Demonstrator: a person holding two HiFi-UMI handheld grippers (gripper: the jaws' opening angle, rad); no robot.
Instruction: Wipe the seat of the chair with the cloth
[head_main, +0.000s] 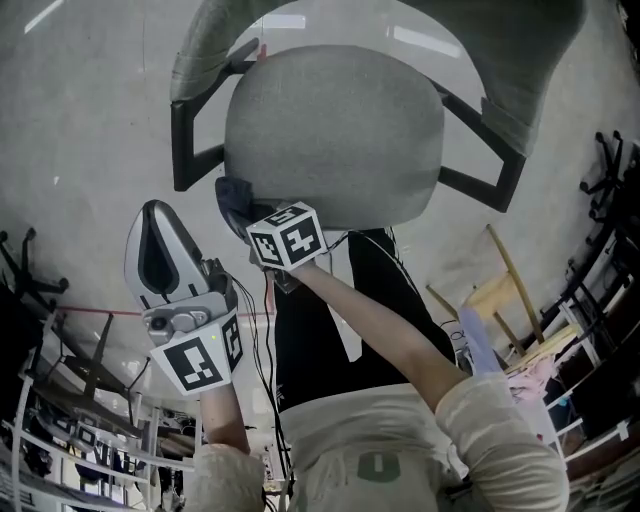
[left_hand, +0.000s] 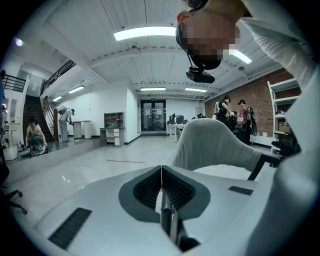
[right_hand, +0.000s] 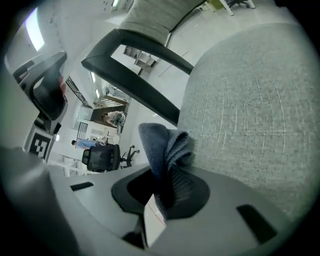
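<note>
Person wore a pale cream sweatshirt (head_main: 340, 440) with a small green chest mark, sleeves (head_main: 500, 430) pushed up, black garment with white stripe (head_main: 375, 295) below; white-grey shelled left gripper (head_main: 152, 212) and right gripper (head_main: 235, 200) had dark ribbed pads, black-and-white square-marker cubes (head_main: 287, 235), thin dark cables (head_main: 263, 340)

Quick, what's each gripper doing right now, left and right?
Left gripper: shut, holding nothing.
Right gripper: shut on the dark cloth, beside the chair seat.
</note>
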